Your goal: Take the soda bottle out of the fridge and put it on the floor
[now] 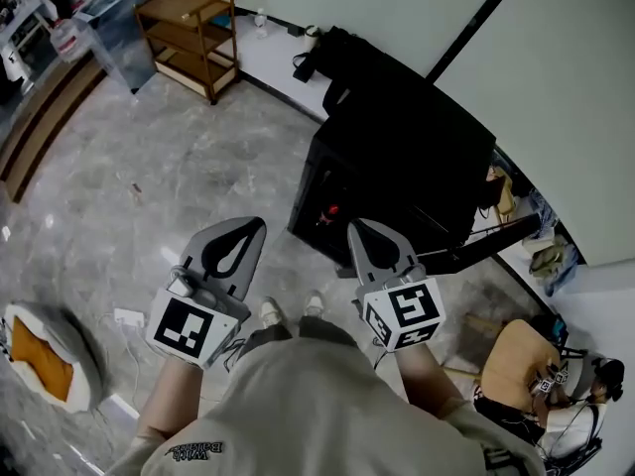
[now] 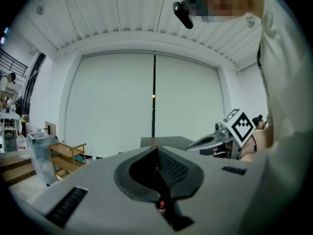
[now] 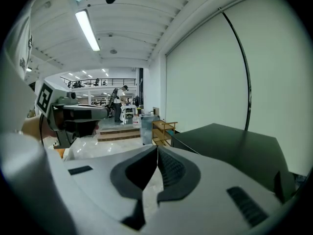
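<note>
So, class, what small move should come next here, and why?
Probably open the grey right gripper and ease it toward the red-labelled soda bottle inside the low black fridge; it and the left gripper are shut, empty, short of it.

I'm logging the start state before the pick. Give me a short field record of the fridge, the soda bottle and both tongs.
fridge: black, standing on the floor just ahead of the person's shoes
soda bottle: red-capped, upright, low in the fridge's front; nothing touches it
left tongs: shut, empty, aimed at the fridge
right tongs: shut, empty, beside the left tongs
floor: grey marble
task state: bottle not yet taken out
</note>
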Action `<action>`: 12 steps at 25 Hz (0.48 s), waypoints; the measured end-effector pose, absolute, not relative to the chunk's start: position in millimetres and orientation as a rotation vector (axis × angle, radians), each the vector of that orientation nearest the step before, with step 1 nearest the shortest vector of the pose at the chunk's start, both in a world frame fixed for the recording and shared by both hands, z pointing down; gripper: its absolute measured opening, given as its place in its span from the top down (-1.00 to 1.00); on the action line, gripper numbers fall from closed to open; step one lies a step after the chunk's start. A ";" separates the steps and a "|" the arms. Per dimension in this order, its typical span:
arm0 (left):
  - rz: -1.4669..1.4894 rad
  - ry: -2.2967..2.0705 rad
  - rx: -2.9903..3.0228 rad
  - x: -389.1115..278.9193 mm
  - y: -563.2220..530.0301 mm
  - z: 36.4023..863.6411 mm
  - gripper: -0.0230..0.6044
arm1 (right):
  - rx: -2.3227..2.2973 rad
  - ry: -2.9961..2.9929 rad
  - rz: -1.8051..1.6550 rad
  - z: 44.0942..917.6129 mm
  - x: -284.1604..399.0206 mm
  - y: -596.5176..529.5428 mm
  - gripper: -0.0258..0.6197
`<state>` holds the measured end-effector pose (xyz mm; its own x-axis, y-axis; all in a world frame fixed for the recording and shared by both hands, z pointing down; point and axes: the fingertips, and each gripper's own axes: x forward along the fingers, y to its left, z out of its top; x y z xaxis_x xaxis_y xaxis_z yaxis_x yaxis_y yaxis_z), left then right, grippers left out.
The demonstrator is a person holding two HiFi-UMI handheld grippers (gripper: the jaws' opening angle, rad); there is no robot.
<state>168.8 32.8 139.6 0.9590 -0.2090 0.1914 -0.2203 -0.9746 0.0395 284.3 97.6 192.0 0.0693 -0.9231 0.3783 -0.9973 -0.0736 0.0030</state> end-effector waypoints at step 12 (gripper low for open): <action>0.364 -0.471 3.065 214.5 -8.4 205.0 0.91 | 2.066 -1.779 0.546 293.3 329.3 69.4 0.92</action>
<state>214.5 -8.4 205.0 0.9274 -0.2937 0.2316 -0.2982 -0.9544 -0.0159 329.3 69.4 293.3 0.1326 -0.8508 0.5085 -0.9896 -0.1429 0.0190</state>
